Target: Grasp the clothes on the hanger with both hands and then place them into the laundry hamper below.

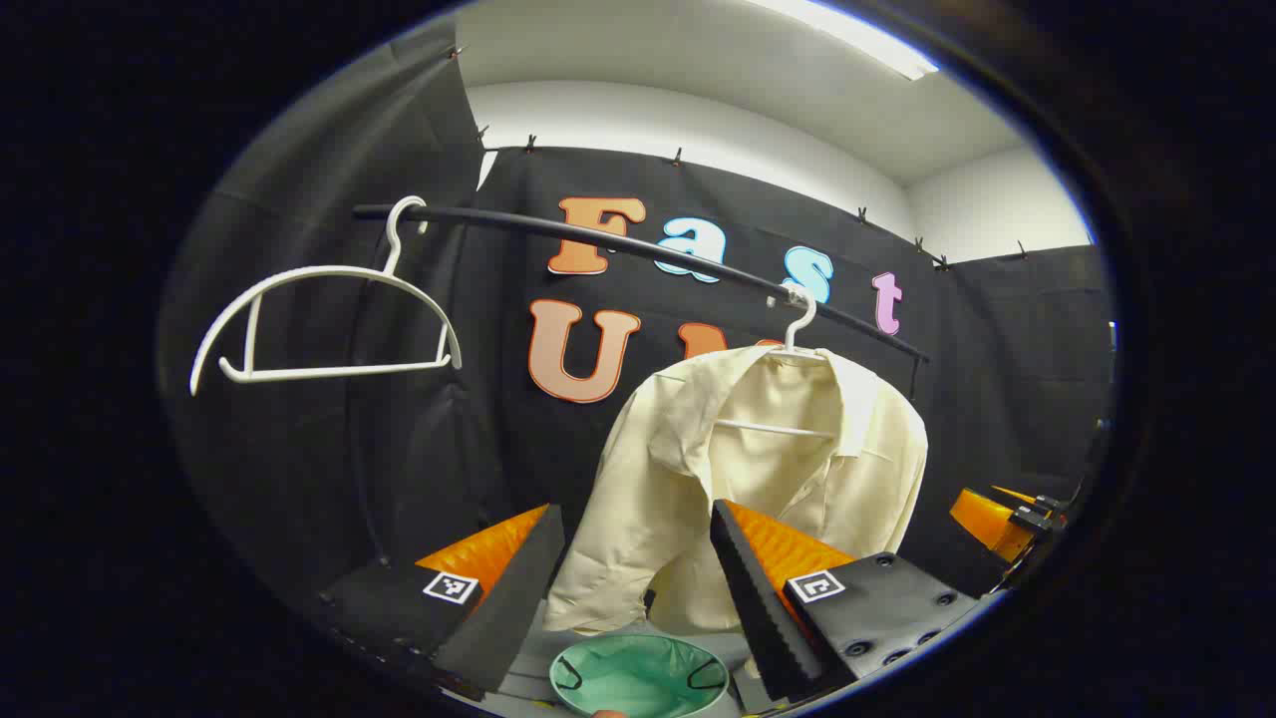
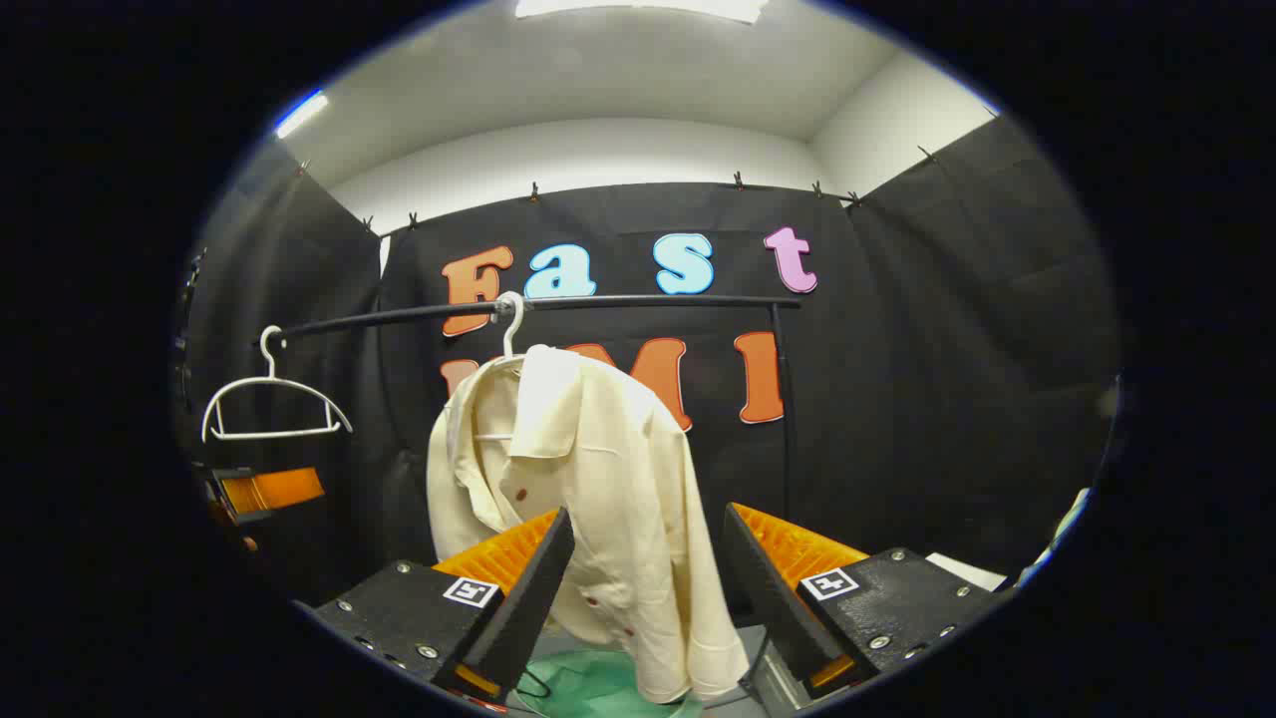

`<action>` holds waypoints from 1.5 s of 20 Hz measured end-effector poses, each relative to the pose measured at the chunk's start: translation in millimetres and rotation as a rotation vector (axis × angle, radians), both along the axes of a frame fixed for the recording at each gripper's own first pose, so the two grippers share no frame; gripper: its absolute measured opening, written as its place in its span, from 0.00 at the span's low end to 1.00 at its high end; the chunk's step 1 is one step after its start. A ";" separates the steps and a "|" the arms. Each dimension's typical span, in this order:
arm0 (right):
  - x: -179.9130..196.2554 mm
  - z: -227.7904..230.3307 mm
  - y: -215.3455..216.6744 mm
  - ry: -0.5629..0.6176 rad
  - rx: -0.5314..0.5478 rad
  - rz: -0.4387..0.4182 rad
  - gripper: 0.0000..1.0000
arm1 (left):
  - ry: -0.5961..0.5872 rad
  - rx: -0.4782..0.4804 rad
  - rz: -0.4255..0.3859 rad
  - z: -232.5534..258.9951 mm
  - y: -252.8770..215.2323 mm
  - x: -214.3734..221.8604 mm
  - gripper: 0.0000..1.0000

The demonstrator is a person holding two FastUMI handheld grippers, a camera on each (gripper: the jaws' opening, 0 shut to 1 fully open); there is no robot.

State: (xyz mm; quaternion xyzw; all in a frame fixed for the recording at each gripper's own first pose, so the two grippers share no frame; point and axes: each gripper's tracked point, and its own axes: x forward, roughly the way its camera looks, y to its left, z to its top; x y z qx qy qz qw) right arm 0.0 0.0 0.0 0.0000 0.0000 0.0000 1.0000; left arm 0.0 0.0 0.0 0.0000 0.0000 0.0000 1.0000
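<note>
A cream shirt (image 1: 758, 469) hangs on a white hanger (image 1: 797, 329) from a black rail (image 1: 618, 244). Below it sits a green laundry hamper (image 1: 638, 678). My left gripper (image 1: 638, 588) is open, short of the shirt's lower hem, with nothing between its fingers. In the right gripper view the same shirt (image 2: 588, 499) hangs from the rail (image 2: 598, 304), above the hamper (image 2: 588, 688). My right gripper (image 2: 643, 588) is open too, its fingers framing the shirt's lower part without touching it. The right gripper (image 1: 1007, 519) shows far right in the left view; the left gripper (image 2: 264, 494) shows far left in the right view.
An empty white hanger (image 1: 319, 319) hangs at the rail's left end, also seen as the empty hanger (image 2: 274, 399) in the right gripper view. A black upright post (image 2: 783, 419) holds the rail at the right. Black cloth walls close the booth behind.
</note>
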 end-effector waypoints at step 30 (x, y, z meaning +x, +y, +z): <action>52.6 3.8 111.8 0.097 0.037 0.118 0.94 | 0.026 0.057 0.109 -11.3 41.2 -27.8 0.97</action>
